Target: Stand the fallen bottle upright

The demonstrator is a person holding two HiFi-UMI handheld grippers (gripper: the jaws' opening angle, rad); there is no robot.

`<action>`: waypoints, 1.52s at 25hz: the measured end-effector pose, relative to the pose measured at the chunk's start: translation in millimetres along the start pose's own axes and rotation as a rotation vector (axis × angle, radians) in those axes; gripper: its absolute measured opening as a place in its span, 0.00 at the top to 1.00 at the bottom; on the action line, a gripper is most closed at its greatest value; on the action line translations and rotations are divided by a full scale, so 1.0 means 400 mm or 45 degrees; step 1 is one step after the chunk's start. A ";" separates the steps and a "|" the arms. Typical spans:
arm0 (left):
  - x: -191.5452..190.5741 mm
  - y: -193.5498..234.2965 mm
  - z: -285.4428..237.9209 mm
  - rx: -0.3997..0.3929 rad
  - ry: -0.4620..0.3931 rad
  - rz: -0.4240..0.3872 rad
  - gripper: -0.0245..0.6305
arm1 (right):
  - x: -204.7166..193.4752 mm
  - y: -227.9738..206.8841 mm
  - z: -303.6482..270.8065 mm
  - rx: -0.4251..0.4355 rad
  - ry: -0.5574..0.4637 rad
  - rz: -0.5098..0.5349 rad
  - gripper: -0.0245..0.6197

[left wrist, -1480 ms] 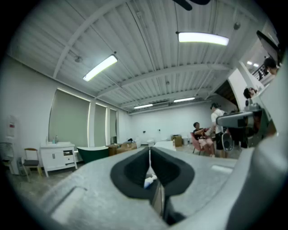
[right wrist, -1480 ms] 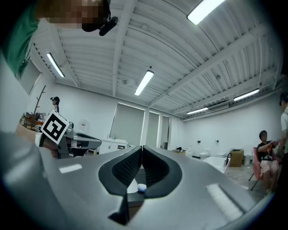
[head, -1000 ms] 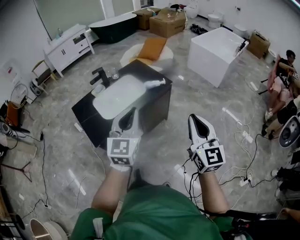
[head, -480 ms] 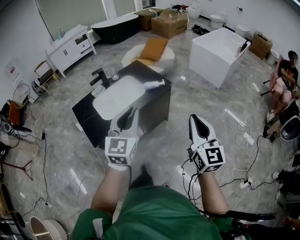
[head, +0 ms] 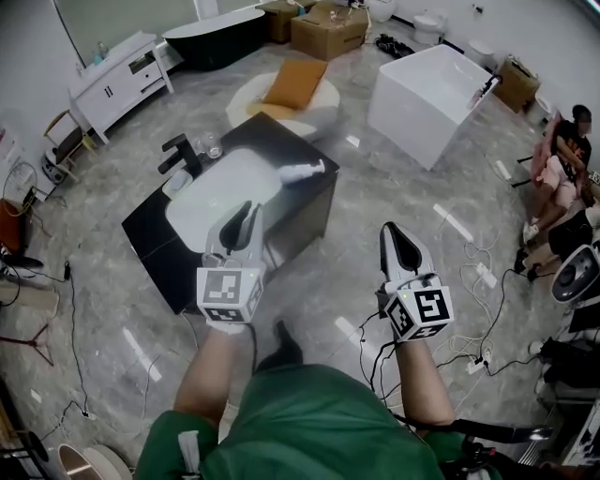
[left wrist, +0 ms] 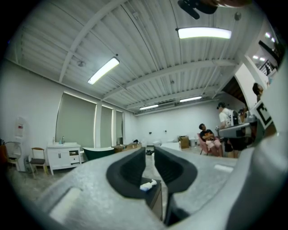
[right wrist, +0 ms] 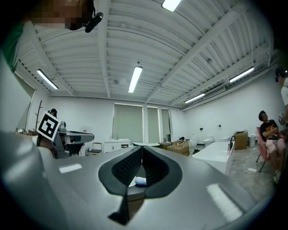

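Note:
The fallen bottle [head: 302,172], white, lies on its side on the black vanity top [head: 281,141], just right of the white basin [head: 216,187]. It is far ahead of both grippers. My left gripper [head: 246,212] is held level in front of the vanity. Its jaws are opening, with a narrow gap and nothing between them. In the left gripper view the bottle [left wrist: 147,184] shows small beyond the left gripper [left wrist: 150,155]. My right gripper [head: 395,231] is shut and empty over the floor to the right. In the right gripper view the bottle [right wrist: 140,180] lies beyond the right gripper [right wrist: 142,148].
A black faucet [head: 178,150] and a glass [head: 211,145] stand at the vanity's far left. Behind are a round pouf with an orange cushion [head: 291,89], a white bathtub [head: 427,89] and cardboard boxes [head: 328,28]. Cables [head: 487,281] lie on the floor at right, near seated people [head: 562,155].
Both grippers and the person have come closer to the vanity. The left gripper's jaws have parted from shut to a narrow gap. The right gripper stays shut.

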State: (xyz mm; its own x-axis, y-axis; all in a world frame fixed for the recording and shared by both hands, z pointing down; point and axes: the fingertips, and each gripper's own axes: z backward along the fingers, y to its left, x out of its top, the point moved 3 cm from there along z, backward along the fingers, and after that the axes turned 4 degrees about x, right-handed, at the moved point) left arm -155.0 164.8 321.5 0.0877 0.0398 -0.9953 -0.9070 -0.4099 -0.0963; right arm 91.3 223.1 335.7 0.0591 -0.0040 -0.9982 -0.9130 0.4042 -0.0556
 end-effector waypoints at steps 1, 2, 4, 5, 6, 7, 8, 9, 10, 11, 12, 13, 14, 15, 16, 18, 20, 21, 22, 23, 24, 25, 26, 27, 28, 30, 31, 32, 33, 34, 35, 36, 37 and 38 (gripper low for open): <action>-0.007 0.023 -0.027 0.005 -0.006 0.003 0.87 | -0.003 -0.008 -0.028 -0.007 0.009 0.004 0.95; -0.014 0.046 -0.053 0.012 -0.012 0.008 0.87 | -0.006 -0.016 -0.057 -0.015 0.018 0.009 0.95; -0.031 0.088 -0.103 0.009 -0.016 0.025 0.87 | -0.012 -0.028 -0.113 -0.032 0.039 0.016 0.95; -0.041 0.107 -0.128 0.000 -0.013 0.034 0.87 | -0.016 -0.033 -0.141 -0.040 0.049 0.015 0.95; -0.050 0.125 -0.152 -0.010 -0.008 0.042 0.87 | -0.020 -0.037 -0.169 -0.047 0.059 0.013 0.95; -0.059 0.143 -0.175 -0.019 -0.003 0.046 0.87 | -0.024 -0.040 -0.197 -0.053 0.069 0.010 0.95; -0.067 0.162 -0.195 -0.023 0.002 0.046 0.87 | -0.030 -0.042 -0.223 -0.058 0.079 0.007 0.95; -0.076 0.183 -0.213 -0.026 0.007 0.041 0.87 | -0.035 -0.042 -0.248 -0.062 0.089 0.005 0.95; -0.084 0.203 -0.229 -0.029 0.011 0.037 0.87 | -0.041 -0.041 -0.272 -0.067 0.097 0.004 0.95; -0.093 0.223 -0.243 -0.034 0.014 0.036 0.87 | -0.046 -0.040 -0.294 -0.072 0.102 0.003 0.95; -0.102 0.240 -0.258 -0.042 0.016 0.038 0.87 | -0.051 -0.040 -0.315 -0.079 0.106 0.002 0.95; -0.111 0.254 -0.272 -0.051 0.018 0.042 0.87 | -0.055 -0.041 -0.333 -0.087 0.109 -0.001 0.95; -0.119 0.265 -0.284 -0.060 0.023 0.047 0.87 | -0.060 -0.043 -0.349 -0.093 0.114 -0.005 0.95; -0.127 0.273 -0.296 -0.067 0.031 0.054 0.87 | -0.065 -0.045 -0.362 -0.099 0.120 -0.008 0.95; -0.133 0.281 -0.306 -0.072 0.039 0.061 0.87 | -0.070 -0.046 -0.374 -0.104 0.127 -0.010 0.95; -0.141 0.294 -0.327 -0.077 0.048 0.071 0.87 | -0.074 -0.053 -0.396 -0.110 0.138 -0.014 0.95; -0.147 0.304 -0.350 -0.080 0.053 0.078 0.87 | -0.078 -0.065 -0.417 -0.117 0.141 -0.023 0.95; -0.151 0.305 -0.363 -0.082 0.055 0.081 0.87 | -0.081 -0.073 -0.425 -0.120 0.142 -0.028 0.95; -0.156 0.305 -0.374 -0.085 0.060 0.082 0.87 | -0.087 -0.081 -0.432 -0.123 0.143 -0.033 0.95; -0.162 0.303 -0.386 -0.087 0.066 0.081 0.87 | -0.093 -0.090 -0.440 -0.124 0.145 -0.039 0.95; -0.169 0.302 -0.397 -0.088 0.074 0.078 0.87 | -0.100 -0.100 -0.449 -0.123 0.146 -0.046 0.95; -0.174 0.300 -0.408 -0.088 0.081 0.072 0.87 | -0.108 -0.110 -0.460 -0.119 0.146 -0.055 0.95; -0.178 0.297 -0.419 -0.088 0.088 0.061 0.87 | -0.115 -0.120 -0.473 -0.112 0.145 -0.066 0.95; -0.179 0.294 -0.429 -0.087 0.094 0.046 0.87 | -0.120 -0.131 -0.488 -0.102 0.143 -0.078 0.95; -0.178 0.290 -0.441 -0.086 0.098 0.026 0.87 | -0.124 -0.142 -0.503 -0.090 0.139 -0.087 0.95; -0.169 0.285 -0.467 -0.079 0.103 -0.013 0.87 | -0.123 -0.164 -0.537 -0.059 0.125 -0.099 0.95; -0.163 0.283 -0.481 -0.072 0.104 -0.026 0.87 | -0.120 -0.177 -0.555 -0.039 0.115 -0.104 0.95; -0.158 0.283 -0.496 -0.061 0.106 -0.036 0.87 | -0.116 -0.190 -0.573 -0.018 0.105 -0.108 0.95; -0.153 0.282 -0.514 -0.047 0.109 -0.044 0.87 | -0.112 -0.206 -0.592 0.004 0.097 -0.114 0.95; -0.150 0.280 -0.533 -0.031 0.113 -0.051 0.87 | -0.110 -0.223 -0.610 0.026 0.091 -0.122 0.95; -0.146 0.276 -0.555 -0.017 0.118 -0.056 0.87 | -0.109 -0.243 -0.628 0.049 0.088 -0.131 0.95; -0.141 0.268 -0.581 -0.006 0.124 -0.061 0.87 | -0.111 -0.265 -0.646 0.071 0.090 -0.141 0.95; -0.135 0.257 -0.609 0.000 0.132 -0.066 0.87 | -0.115 -0.290 -0.663 0.092 0.095 -0.151 0.95; -0.130 0.242 -0.639 0.004 0.141 -0.072 0.87 | -0.118 -0.318 -0.679 0.110 0.099 -0.160 0.95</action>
State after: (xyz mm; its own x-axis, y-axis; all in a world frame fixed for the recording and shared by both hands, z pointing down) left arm -141.9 -109.9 363.8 0.1836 -0.0381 -0.9823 -0.9006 -0.4069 -0.1525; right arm 95.2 -76.7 384.4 0.1362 -0.1290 -0.9822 -0.8619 0.4734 -0.1817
